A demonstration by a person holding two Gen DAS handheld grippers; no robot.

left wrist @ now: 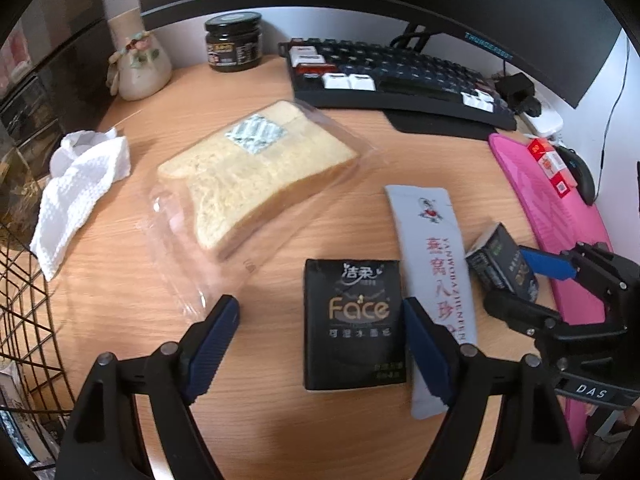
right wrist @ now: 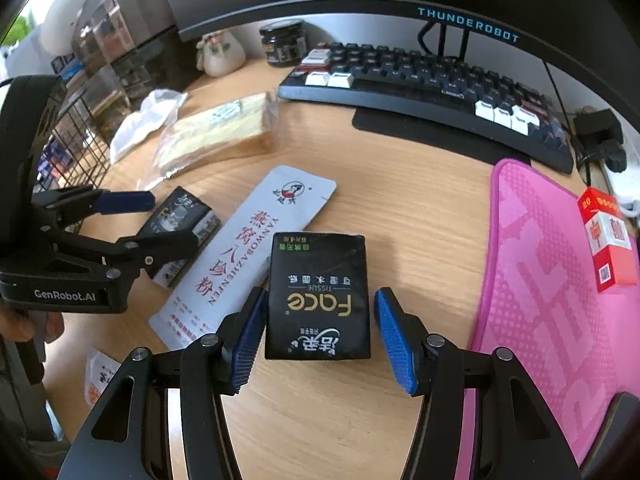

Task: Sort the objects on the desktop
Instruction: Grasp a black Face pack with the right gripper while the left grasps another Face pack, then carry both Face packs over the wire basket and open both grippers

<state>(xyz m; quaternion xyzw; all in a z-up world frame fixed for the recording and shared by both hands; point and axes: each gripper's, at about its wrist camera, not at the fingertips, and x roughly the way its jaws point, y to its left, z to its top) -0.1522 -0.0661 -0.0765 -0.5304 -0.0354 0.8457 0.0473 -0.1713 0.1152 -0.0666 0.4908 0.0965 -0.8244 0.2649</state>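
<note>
Two black "Face" tissue packs lie on the wooden desk. My left gripper (left wrist: 320, 344) is open around one pack (left wrist: 354, 326); the pack lies against its right finger. My right gripper (right wrist: 320, 338) is open around the other pack (right wrist: 318, 300), the left pad touching it, a gap at the right pad. A long grey sachet (left wrist: 434, 280) lies between the packs and shows in the right wrist view (right wrist: 244, 256). The right gripper (left wrist: 524, 280) shows around its pack (left wrist: 500, 260) in the left wrist view; the left gripper (right wrist: 160, 220) shows over its pack (right wrist: 180, 220) in the right wrist view.
Bagged sliced bread (left wrist: 256, 168), a white cloth (left wrist: 76, 192), a vase (left wrist: 138, 64), a dark jar (left wrist: 234, 42) and a keyboard (left wrist: 400, 76) lie behind. A pink mat (right wrist: 560, 288) with a red box (right wrist: 606, 240) is right. A wire basket (left wrist: 28, 312) stands left.
</note>
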